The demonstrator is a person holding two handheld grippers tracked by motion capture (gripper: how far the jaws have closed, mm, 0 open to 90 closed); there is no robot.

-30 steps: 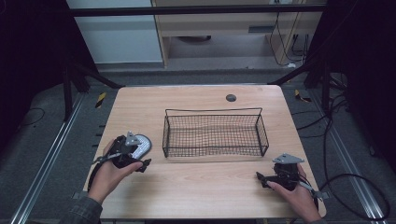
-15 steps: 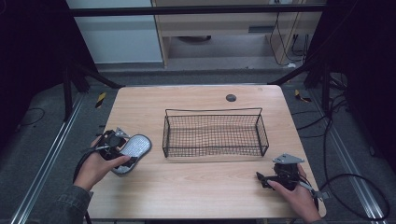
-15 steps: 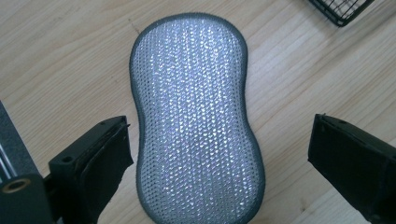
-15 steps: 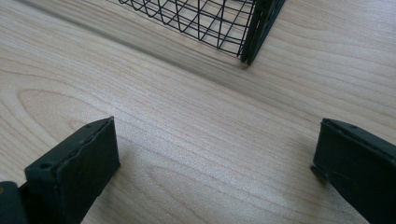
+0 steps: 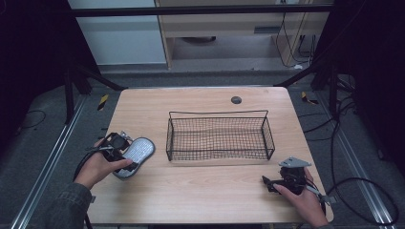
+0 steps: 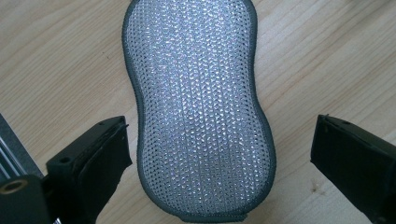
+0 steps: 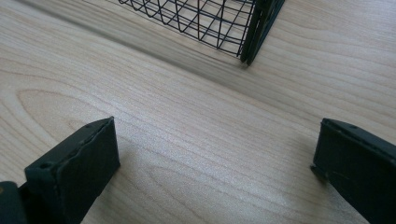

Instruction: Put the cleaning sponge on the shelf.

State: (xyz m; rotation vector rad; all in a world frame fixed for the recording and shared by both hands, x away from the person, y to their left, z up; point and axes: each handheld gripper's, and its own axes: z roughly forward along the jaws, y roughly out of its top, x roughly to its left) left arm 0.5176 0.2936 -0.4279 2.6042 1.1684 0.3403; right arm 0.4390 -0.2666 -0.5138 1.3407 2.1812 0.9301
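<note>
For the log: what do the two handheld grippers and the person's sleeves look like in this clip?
Both grippers are black. The left gripper and the right gripper each have two blocky, flat-faced black jaws. The right one carries a grey three-cornered plate on top and trails a black cable. The left arm wears a dark grey-green sleeve.

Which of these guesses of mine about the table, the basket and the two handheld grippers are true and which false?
1. The wire basket is empty. True.
2. The silver scrubbing pad lies inside the basket. False: it lies on the table, left of the basket.
3. The left gripper has its jaws open on either side of the pad. True.
4. The right gripper is clamped on the basket's rim. False: it is open over bare wood, with the basket's corner ahead of it.
</note>
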